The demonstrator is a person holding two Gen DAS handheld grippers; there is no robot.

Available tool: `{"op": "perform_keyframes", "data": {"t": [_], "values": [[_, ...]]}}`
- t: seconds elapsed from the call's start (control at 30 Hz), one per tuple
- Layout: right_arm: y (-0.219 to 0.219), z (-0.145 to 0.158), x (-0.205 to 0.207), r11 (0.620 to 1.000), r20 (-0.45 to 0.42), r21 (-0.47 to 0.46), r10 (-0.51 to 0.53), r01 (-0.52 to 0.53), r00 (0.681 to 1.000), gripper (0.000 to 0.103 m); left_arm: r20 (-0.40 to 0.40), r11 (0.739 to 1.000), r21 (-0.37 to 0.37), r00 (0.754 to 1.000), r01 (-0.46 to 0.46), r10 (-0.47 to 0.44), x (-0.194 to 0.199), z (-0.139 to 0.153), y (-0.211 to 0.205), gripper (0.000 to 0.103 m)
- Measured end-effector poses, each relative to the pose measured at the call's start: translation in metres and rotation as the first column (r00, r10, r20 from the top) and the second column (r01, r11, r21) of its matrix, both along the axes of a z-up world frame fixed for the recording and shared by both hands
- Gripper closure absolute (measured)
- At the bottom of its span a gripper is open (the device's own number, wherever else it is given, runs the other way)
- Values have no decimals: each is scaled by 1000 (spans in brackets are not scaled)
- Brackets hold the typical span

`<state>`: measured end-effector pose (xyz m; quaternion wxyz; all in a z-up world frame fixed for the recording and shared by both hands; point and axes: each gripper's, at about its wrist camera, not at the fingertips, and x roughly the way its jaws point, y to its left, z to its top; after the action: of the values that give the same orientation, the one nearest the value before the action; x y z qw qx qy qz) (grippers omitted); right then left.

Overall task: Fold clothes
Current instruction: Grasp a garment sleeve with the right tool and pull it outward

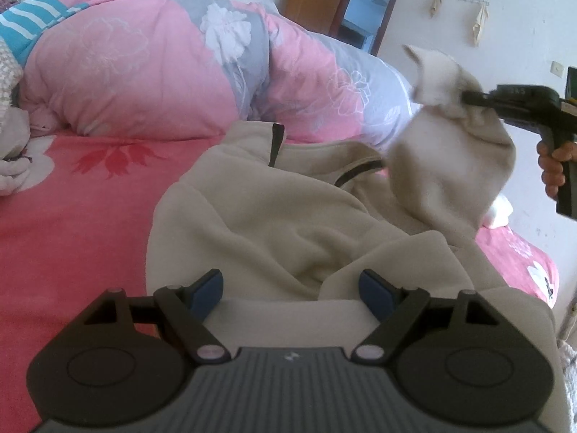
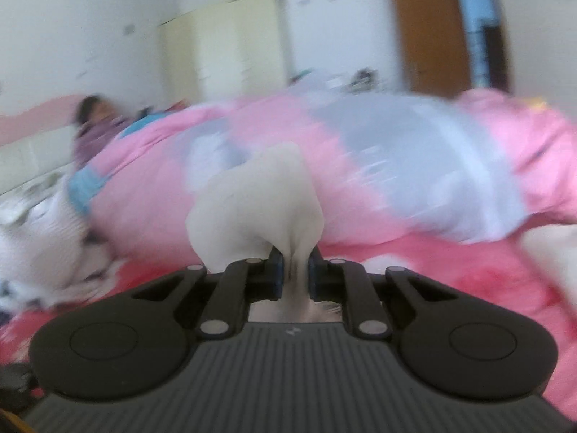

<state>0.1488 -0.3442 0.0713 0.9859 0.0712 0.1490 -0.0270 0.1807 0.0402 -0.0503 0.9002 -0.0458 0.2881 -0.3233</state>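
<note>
A beige fleece garment [image 1: 270,216] with a dark zip lies crumpled on the pink bedsheet [image 1: 72,223]. My left gripper [image 1: 291,288] stands open low over its near hem; the cloth lies under and between the blue pads, which do not press on it. At the right of the left wrist view, my right gripper [image 1: 468,98], held by a hand [image 1: 551,166], is shut on a bunched part of the garment [image 1: 450,158] and holds it up above the bed. In the blurred right wrist view, the right gripper [image 2: 295,274] pinches that beige bunch [image 2: 259,209], which sticks up past the fingers.
A bulky pink and grey floral quilt [image 1: 162,72] runs along the far side of the bed. More clothes [image 1: 10,137] lie at the left edge. A person [image 2: 95,122] lies beyond the quilt. A cream wardrobe [image 2: 223,43] and a brown door [image 1: 317,0] stand by the walls.
</note>
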Motion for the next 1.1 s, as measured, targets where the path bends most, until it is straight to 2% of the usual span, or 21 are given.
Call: {"op": "perform_keyframes", "data": {"t": [0.1,0.2,0.37,0.53,0.67,0.77,0.87,0.93,1.03,1.1], "values": [[-40,7,-6,988,28,-38,-149,150,988,92,0,1000,-1,1000,-1,1,0,2,1,19],[-83,5,-12,961,36,-26,-275,276,961,92,-2,1000,-4,1000,-1,1,0,3,1,19],[-126,-33,-11,904,-21,-89,-422,419,906,92,-10,1000,-10,1000,-3,3,1,5,3,19],[-146,-87,0,862,-125,-126,-505,491,854,92,-31,1000,-8,1000,-6,5,3,6,4,19],[-163,-119,6,841,-217,-97,-540,533,813,92,-36,1000,-7,999,-7,6,3,8,5,19],[-178,-142,8,841,-315,-49,-526,540,790,91,-44,1000,-9,999,-9,9,3,8,5,19],[-184,-158,1,830,-405,8,-507,557,761,80,-46,1000,-11,999,-12,11,3,8,5,19],[-187,-157,-14,808,-434,85,-497,583,752,51,-47,1000,-9,999,-16,15,3,9,6,18],[-191,-149,-41,766,-452,217,-471,605,758,20,-47,1000,-7,999,-24,23,2,12,7,18],[-189,-143,-61,746,-457,301,-434,594,776,19,-44,999,-11,999,-32,31,1,15,9,17]]}}
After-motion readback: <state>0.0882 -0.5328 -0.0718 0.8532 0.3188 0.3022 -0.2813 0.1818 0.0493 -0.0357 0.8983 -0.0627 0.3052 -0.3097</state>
